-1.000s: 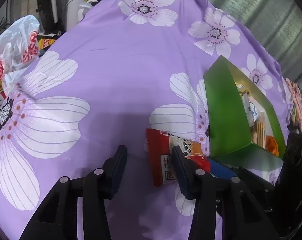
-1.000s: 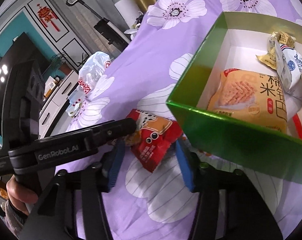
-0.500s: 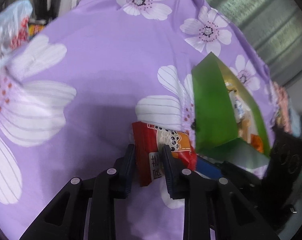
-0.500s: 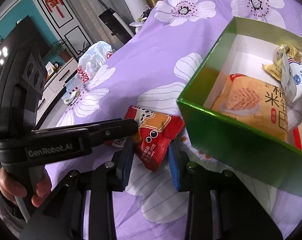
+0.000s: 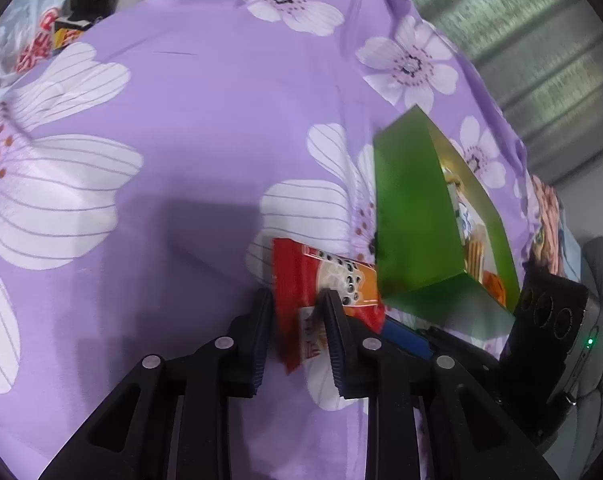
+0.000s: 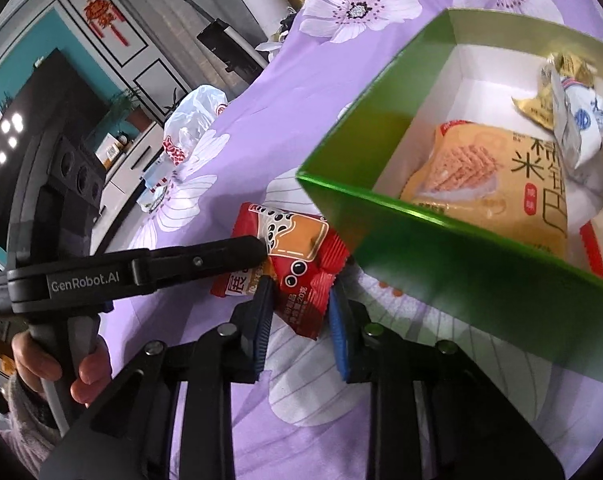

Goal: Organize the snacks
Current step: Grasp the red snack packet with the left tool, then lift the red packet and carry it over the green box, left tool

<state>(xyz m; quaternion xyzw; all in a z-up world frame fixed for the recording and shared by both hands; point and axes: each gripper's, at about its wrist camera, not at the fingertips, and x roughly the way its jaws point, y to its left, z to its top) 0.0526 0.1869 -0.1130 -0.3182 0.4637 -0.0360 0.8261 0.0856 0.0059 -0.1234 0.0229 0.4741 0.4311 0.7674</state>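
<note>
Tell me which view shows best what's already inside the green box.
The right wrist view: it looks down into the green box, showing a yellow cracker packet and other wrapped snacks. The left wrist view mostly shows the box's outer wall, with just a sliver of contents.

Black grippers (image 6: pixel 297 312), blue pads (image 6: pixel 261 336), seemingly fuzzy sleeve (image 6: pixel 25 428)

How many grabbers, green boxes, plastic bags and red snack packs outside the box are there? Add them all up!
Grippers: 2 (left gripper, jaws closing with the packet between them; right gripper, shut on it)
Red snack packet: 1
Green box: 1
White plastic bag: 1
Total: 5
</note>
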